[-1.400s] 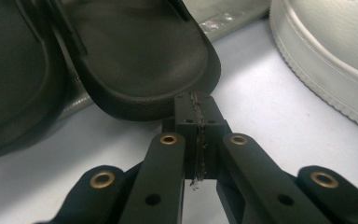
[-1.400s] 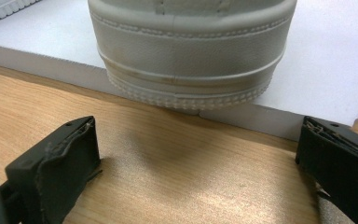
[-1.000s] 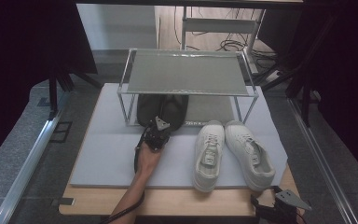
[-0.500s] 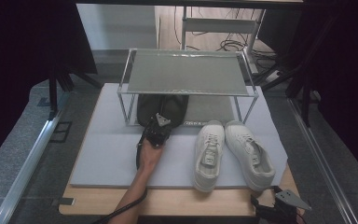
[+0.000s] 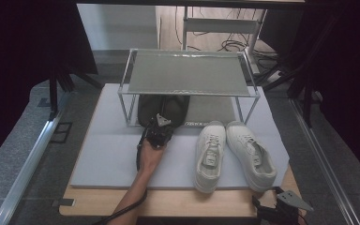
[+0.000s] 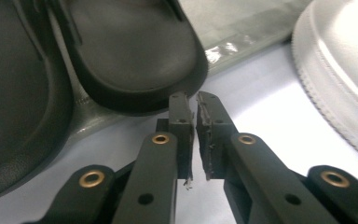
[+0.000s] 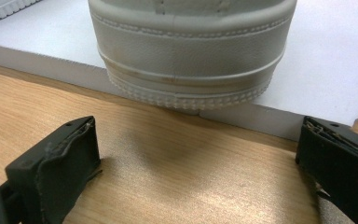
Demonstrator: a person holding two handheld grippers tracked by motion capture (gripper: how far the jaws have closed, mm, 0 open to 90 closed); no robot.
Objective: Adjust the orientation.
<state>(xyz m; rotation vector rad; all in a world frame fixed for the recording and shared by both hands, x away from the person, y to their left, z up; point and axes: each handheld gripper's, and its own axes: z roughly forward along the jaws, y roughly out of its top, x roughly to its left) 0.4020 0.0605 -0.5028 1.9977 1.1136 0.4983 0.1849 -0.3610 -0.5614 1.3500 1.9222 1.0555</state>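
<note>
**Left gripper at the black sandals under the rack**

The left gripper (image 5: 155,133) is sitting at the front edge of the metal rack (image 5: 186,75), with the person's left hand (image 5: 148,157) behind it and the forearm coming up from the bottom of the high view. Its jaws are pressing almost together, with only a thin slit showing between them in the left gripper view, and they are pinching nothing. Their tips are lying just in front of the rounded end of one black sandal (image 6: 130,51), very near it; whether they are touching it cannot be told. A second black sandal (image 6: 14,107) is lying beside the first, at the left of that view. In the high view both sandals are showing as one dark shape under the rack's shelf, resting on the white mat (image 5: 108,154).

The pair of white sneakers (image 5: 229,152) is standing side by side on the mat, to the right of the left gripper and in front of the rack, apart from the sandals. The heel of one sneaker (image 7: 191,51) is jutting slightly over the mat's near edge above the wooden table (image 7: 168,172).

The right gripper (image 5: 281,208) is resting low at the table's near right corner, just in front of that heel. Its jaws are spread wide, holding nothing.
</note>
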